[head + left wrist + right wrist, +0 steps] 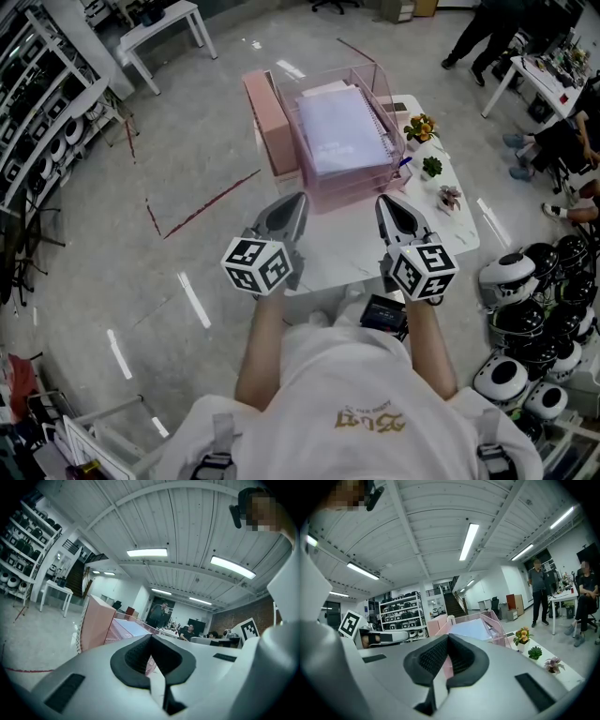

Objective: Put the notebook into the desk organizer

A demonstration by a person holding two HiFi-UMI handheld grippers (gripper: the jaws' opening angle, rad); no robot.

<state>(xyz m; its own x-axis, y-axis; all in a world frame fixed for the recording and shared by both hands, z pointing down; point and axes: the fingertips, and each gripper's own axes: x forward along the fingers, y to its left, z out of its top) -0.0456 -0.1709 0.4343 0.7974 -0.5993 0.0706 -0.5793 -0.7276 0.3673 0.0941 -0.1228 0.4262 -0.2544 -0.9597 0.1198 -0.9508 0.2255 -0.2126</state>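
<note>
Both grippers were clenched on nothing: the left gripper [299, 199] and the right gripper [385, 201] each showed their dark ribbed pads pressed together in their own views, with no object between them, and both hung over the near edge of the white rectangular table [349, 253], short of the work. The pale lavender spiral-bound notebook [342, 131] lay flat in the top tier of the pink see-through stacked-tray desk organizer [326, 198], its wire binding along the right side, so the placing looked done or nearly so. Judged by its look, the notebook would be light and thin, with a smooth cover that could slip between pads and pages that would sag or fan if lifted by one corner. The firmest hold would probably be on the near short edge close to the wire spine, where the binding stiffens it. Beside the organizer stood an upright pink cardboard box [270, 122], and small potted plants [421, 127] sat to the right.
</note>
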